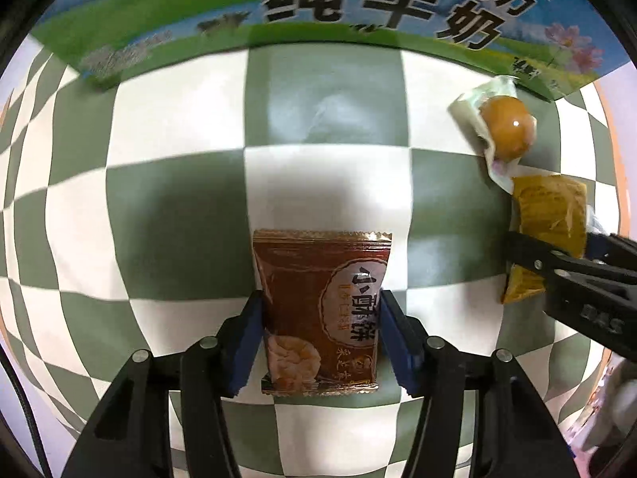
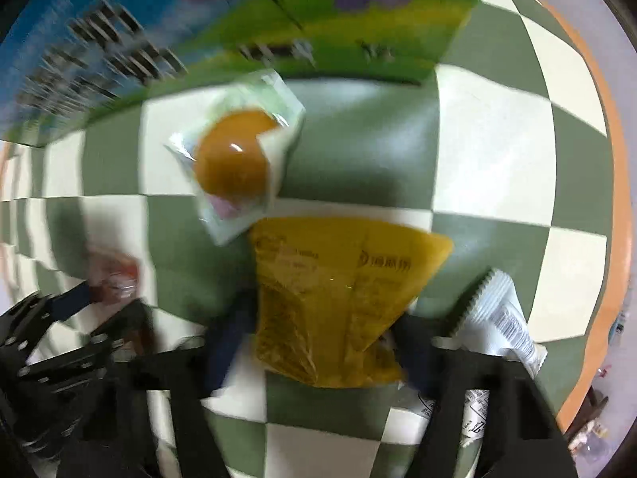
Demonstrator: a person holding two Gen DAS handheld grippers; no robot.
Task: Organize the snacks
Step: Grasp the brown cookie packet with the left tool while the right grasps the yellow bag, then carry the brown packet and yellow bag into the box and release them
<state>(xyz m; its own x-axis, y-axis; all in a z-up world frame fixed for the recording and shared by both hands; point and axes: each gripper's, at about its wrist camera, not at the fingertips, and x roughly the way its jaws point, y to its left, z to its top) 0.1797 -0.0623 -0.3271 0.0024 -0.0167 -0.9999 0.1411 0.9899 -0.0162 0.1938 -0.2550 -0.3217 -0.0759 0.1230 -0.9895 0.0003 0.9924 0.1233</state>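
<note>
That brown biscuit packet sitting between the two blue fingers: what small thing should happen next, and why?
Probably lift it gently and carry it toward the milk carton box. The left gripper's fingers already press both edges of the brown biscuit packet, which seems still to lie flat on the checkered cloth. The right gripper has likewise closed around the yellow packet.
</note>
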